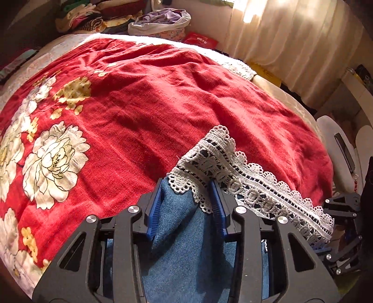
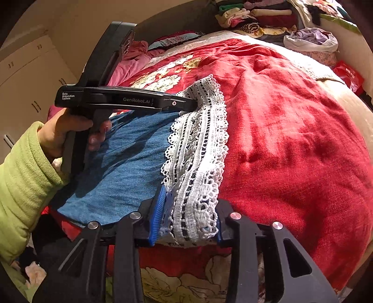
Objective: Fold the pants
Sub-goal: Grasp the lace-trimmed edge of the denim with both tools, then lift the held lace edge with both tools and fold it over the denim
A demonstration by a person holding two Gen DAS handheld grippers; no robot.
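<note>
Blue denim pants (image 2: 126,163) with a white lace hem (image 2: 198,144) lie on a red flowered bedspread (image 2: 291,139). In the right wrist view my right gripper (image 2: 190,200) is shut on the near end of the lace hem, which fills the gap between its blue pads. The left gripper (image 2: 191,105), held by a hand in a green sleeve (image 2: 21,186), bites the far end of the same hem. In the left wrist view the left gripper (image 1: 186,186) has denim (image 1: 186,233) and lace (image 1: 256,186) bunched between its pads. The right gripper (image 1: 338,205) shows at the right edge.
The red bedspread (image 1: 139,105) spreads wide beyond the pants. A pile of folded clothes (image 1: 93,16), a white bag of purple cloth (image 1: 160,21) and a red packet (image 1: 200,40) sit at the bed's far end. A curtain (image 1: 291,35) hangs beyond the bed; cabinets (image 2: 28,77) stand on the other side.
</note>
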